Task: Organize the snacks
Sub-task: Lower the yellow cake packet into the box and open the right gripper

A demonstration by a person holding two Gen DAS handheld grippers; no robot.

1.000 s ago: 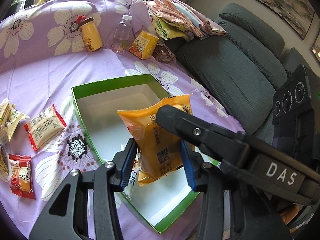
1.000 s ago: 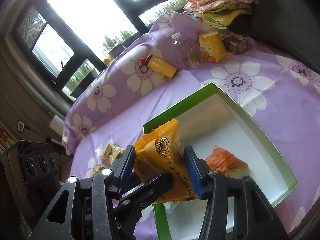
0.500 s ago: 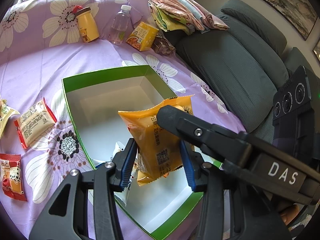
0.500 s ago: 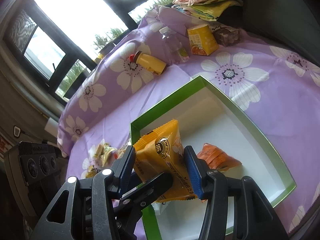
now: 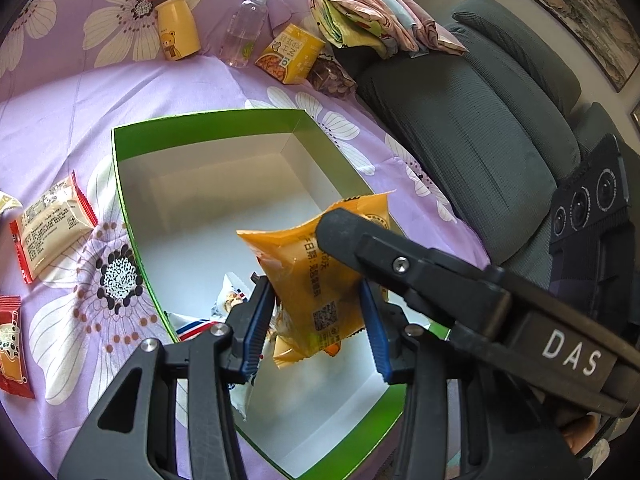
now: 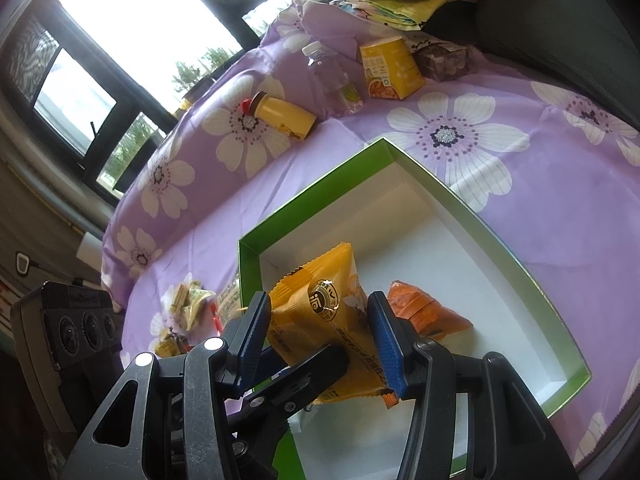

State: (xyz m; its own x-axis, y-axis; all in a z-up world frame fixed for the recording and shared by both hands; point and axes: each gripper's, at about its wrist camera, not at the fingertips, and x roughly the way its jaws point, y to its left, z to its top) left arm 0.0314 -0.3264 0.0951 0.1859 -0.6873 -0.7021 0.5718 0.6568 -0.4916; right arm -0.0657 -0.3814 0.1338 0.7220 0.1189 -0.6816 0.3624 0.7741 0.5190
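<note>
Two grips on one yellow snack packet: left hand-held gripper narrowed onto it, blue pads pressed to both side edges; right hand-held gripper likewise closed on the same packet, pads against its sides. Seen from the left wrist, a black finger of the right one lying across the packet's upper right corner; seen from the right wrist, a black finger of the left one crossing its lower edge. Packet held roughly upright, in the air over the near part of the green-rimmed box, white inside, lid off. Inside the box already: an orange packet on the floor just beyond the right pad, and a white packet with red and blue stripes by the left wall, partly hidden behind the fingers. Outside, on the purple flowered cloth: a red-edged packet and a red packet left of the box, and a small heap of wrapped snacks near its corner. Further back, in a row: a yellow bear-print bottle, a clear plastic bottle, a yellow carton, a brown see-through bag. Folded cloths on a grey sofa beyond.
</note>
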